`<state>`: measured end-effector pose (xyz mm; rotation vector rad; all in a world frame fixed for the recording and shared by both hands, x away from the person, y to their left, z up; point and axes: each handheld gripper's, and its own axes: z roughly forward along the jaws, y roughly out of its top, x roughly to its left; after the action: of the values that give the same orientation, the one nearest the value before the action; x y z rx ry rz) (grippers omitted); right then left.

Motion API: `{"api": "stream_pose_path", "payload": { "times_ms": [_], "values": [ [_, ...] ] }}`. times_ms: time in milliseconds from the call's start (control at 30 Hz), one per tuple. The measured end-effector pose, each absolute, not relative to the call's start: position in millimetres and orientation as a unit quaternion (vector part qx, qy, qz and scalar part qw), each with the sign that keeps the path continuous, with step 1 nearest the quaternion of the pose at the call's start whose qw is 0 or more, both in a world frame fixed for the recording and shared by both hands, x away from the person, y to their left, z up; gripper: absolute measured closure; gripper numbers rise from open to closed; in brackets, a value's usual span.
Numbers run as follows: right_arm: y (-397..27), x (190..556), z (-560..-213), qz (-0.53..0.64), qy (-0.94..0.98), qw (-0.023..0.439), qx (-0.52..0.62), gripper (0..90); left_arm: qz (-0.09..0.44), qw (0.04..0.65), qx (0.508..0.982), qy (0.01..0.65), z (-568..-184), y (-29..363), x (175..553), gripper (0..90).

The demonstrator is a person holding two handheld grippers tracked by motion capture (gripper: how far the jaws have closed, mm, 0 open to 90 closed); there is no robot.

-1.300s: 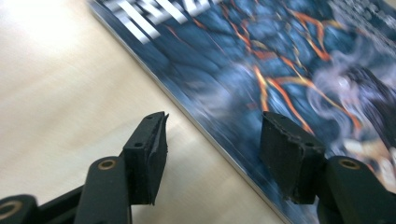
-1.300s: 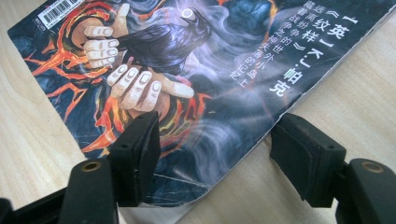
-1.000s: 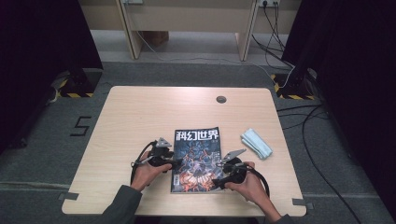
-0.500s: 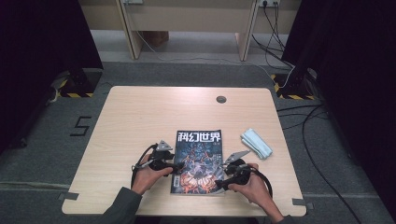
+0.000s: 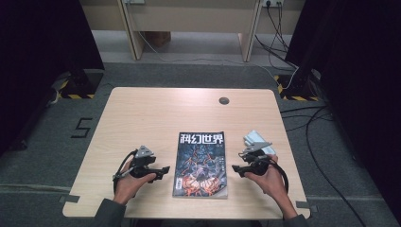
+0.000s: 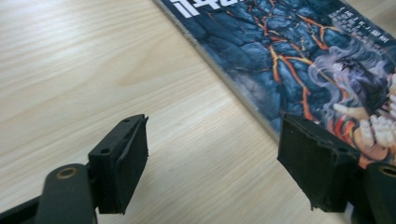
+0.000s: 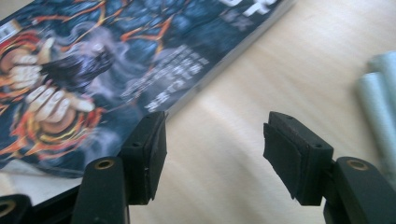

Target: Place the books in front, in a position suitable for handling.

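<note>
The magazine lies flat on the table between my hands, a pale blue packet behind my right gripper. My left gripper has just been opening; the right has been closing, yet both gape over bare wood beside the magazine's edges, gripping nothing.

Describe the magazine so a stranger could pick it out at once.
On the wooden table, look at the near edge, midway between the two hands. The magazine lies flat there, dark blue with orange lava cracks and white title characters, unlike the pale blue pack to its right.
</note>
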<state>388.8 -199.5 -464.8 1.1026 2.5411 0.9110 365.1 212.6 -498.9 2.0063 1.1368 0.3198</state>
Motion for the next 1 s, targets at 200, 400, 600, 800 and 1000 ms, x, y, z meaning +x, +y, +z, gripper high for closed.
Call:
{"api": "stream_pose_path", "payload": {
  "times_ms": [200, 400, 600, 800, 1000],
  "values": [
    [-217, 398, -457, 0.317, 0.853, 0.138, 0.391, 39.6, 0.127, 0.375, 0.797, 0.457, -506, 223, 363, 24.0],
    [-238, 411, -449, 0.323, 0.835, 0.158, 0.418, 39.7, 0.134, 0.348, 0.807, 0.458, -511, 223, 366, 21.8],
    [-257, 423, -448, 0.317, 0.821, 0.172, 0.443, 39.8, 0.153, 0.327, 0.821, 0.442, -512, 217, 366, 18.1],
    [-271, 440, -453, 0.312, 0.81, 0.178, 0.463, 39.9, 0.155, 0.323, 0.823, 0.442, -513, 214, 365, 14.7],
    [-279, 453, -455, 0.303, 0.805, 0.182, 0.476, 40.2, 0.154, 0.322, 0.822, 0.444, -513, 213, 365, 13.9]
  ]
}}
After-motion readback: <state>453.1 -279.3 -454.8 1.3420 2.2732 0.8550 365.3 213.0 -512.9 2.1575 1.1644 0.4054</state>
